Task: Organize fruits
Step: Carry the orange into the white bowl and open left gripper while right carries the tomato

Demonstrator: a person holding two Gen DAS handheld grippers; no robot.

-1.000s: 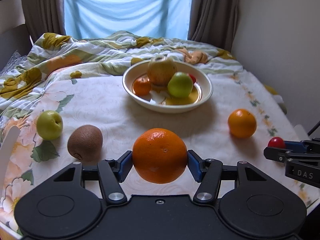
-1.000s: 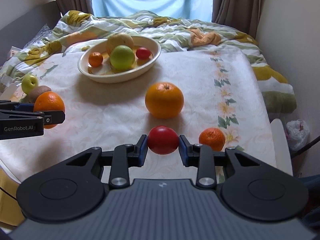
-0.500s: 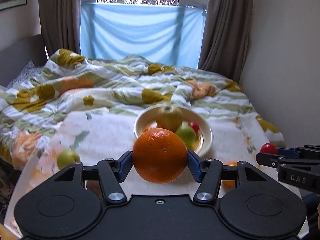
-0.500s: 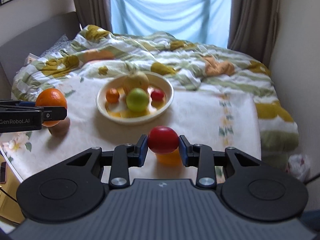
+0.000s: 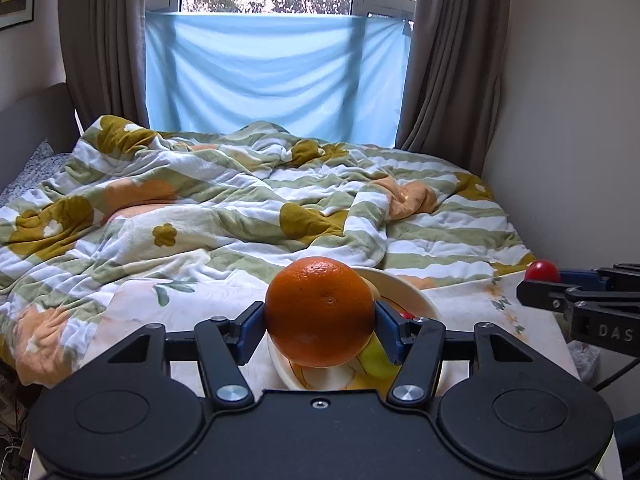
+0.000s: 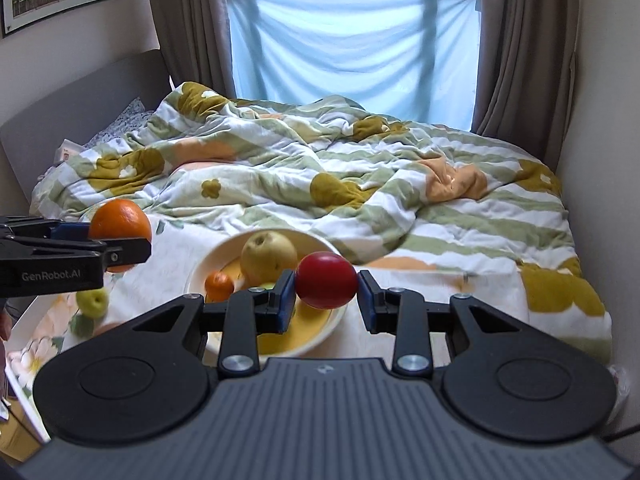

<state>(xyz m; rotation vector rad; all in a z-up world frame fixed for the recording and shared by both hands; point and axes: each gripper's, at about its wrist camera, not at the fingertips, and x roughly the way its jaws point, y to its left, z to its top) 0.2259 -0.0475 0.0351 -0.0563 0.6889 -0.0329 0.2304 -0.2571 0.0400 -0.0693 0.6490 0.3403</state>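
My left gripper [image 5: 320, 316] is shut on a large orange [image 5: 320, 312] and holds it in the air in front of the cream bowl [image 5: 404, 284]. My right gripper [image 6: 326, 286] is shut on a small red fruit [image 6: 326, 280], also raised, over the near right side of the bowl [image 6: 196, 276]. The bowl holds a yellow pear-like fruit [image 6: 268, 256], a small orange [image 6: 219, 286] and other fruit mostly hidden behind the grippers. A green apple [image 6: 93, 302] lies on the tablecloth left of the bowl. The left gripper with its orange [image 6: 119, 226] shows at the left in the right wrist view.
The bowl stands on a floral tablecloth [image 6: 160, 252] at the foot of a bed with a rumpled striped quilt [image 5: 240, 200]. A wall runs along the right [image 5: 580, 120]. A window with a blue cloth [image 5: 276, 72] is behind the bed.
Both grippers have risen and tilted up with their fruit, and come closer to the bowl. The table fruit has dropped out of the left wrist view.
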